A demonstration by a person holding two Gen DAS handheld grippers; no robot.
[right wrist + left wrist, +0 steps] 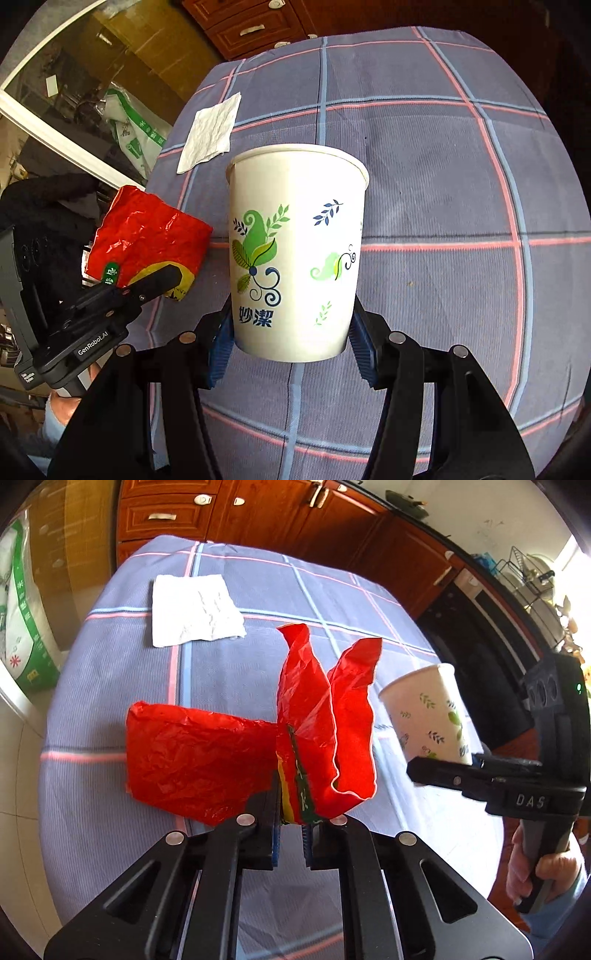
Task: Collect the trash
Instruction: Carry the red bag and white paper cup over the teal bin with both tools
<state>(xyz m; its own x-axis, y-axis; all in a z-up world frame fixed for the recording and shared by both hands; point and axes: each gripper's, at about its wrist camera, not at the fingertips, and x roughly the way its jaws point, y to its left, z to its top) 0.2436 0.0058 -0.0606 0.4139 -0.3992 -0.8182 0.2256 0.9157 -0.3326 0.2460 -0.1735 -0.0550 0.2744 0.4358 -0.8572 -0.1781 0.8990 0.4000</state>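
A crumpled red snack wrapper (207, 757) hangs above the checked tablecloth (110, 842), pinched at its yellow and green edge by my left gripper (293, 812), which is shut on it. In the right wrist view the same red wrapper (147, 232) shows at the left, held by the left gripper (162, 278). A white paper cup (295, 251) with green leaf prints is clamped near its base between the blue pads of my right gripper (291, 343). The left wrist view shows that cup (428, 712) at the right, held off the table by the right gripper (443, 771).
A white paper napkin (195, 607) lies flat on the cloth at the far side, seen too as napkin (210, 129). Wooden drawers and cabinets (258, 509) stand behind the table. A green and white bag (22, 620) leans on the floor at the left.
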